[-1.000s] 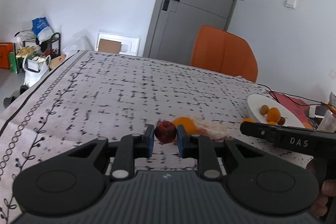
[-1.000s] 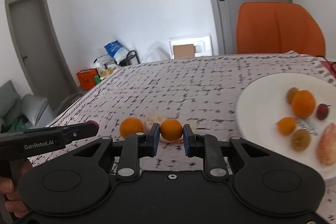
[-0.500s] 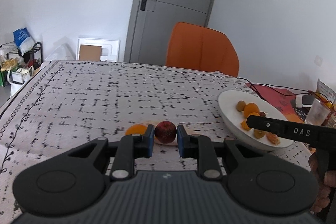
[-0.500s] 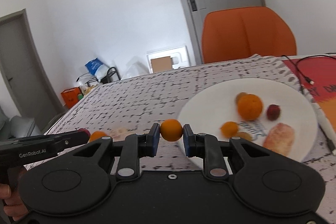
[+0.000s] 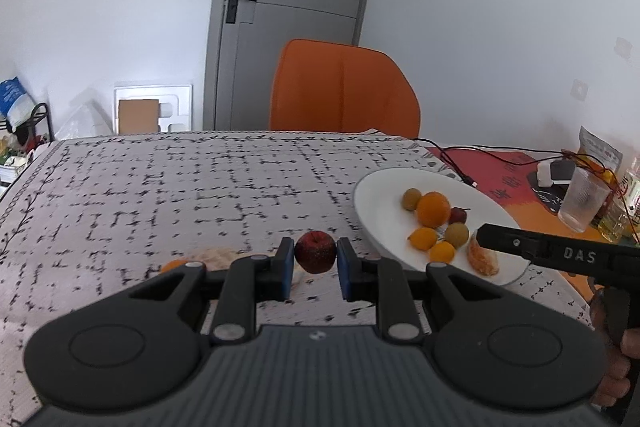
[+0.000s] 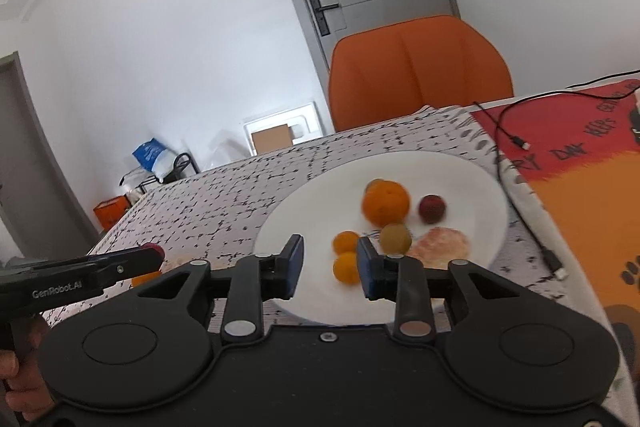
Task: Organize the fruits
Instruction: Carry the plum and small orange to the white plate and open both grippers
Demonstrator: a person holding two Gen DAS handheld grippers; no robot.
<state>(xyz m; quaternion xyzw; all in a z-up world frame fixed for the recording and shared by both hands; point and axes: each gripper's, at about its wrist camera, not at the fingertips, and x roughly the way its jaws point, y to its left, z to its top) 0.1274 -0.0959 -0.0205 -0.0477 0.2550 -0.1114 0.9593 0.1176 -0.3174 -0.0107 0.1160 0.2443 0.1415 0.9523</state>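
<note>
Dark red apple [image 5: 315,251] clamped in left fingers [image 5: 285,269], right fingers [image 6: 293,264] just parted, small orange [image 6: 346,267] loose between

Left gripper [image 5: 315,269]: matte black linkage arms, blue pads on both fingers [image 5: 285,269], silver pivot screws, two round raised discs on a grey ribbed housing with a small emblem at its centre. White lettering "GenRobot.AI" runs along its side.

Right gripper [image 6: 330,263]: same black arms, blue pads, silver screws and round discs, smooth black housing with one centre screw. Its side reads "DAS" in white. Bare fingers wrap each black handle; no sleeve shows.
</note>
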